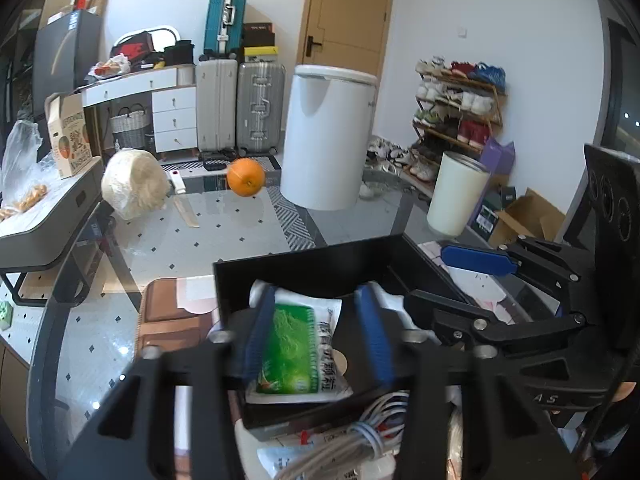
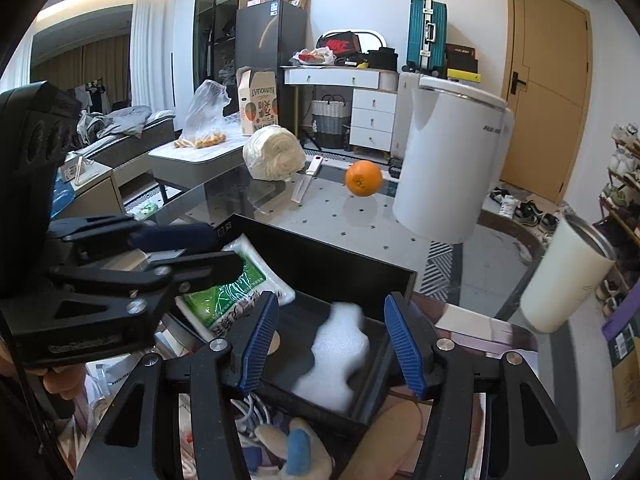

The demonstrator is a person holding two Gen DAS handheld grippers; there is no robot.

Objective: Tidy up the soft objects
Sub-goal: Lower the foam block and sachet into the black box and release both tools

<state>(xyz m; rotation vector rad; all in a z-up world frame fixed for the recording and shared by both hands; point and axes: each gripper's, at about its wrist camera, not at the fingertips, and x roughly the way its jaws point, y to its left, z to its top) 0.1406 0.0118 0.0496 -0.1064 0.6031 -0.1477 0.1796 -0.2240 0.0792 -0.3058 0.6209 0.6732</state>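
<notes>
- Only my right wrist view shows the white foam piece (image 2: 340, 354) lying in the black tray (image 2: 320, 264).
- My left wrist view shows the green-and-white packet (image 1: 296, 350) in that tray more fully.
- My left gripper (image 1: 316, 336) is spread wide around the packet (contact unclear).
- My right gripper (image 2: 332, 344) gapes above the foam, holding nothing.

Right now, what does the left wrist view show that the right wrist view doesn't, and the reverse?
Only the left wrist view shows the wooden shoe rack in full and the two grey upright suitcases. Only the right wrist view shows the white foam piece in the black open box and the grey sofa. Both show the green-and-white packet, the orange fruit, the left gripper and the right gripper, both open.
</notes>
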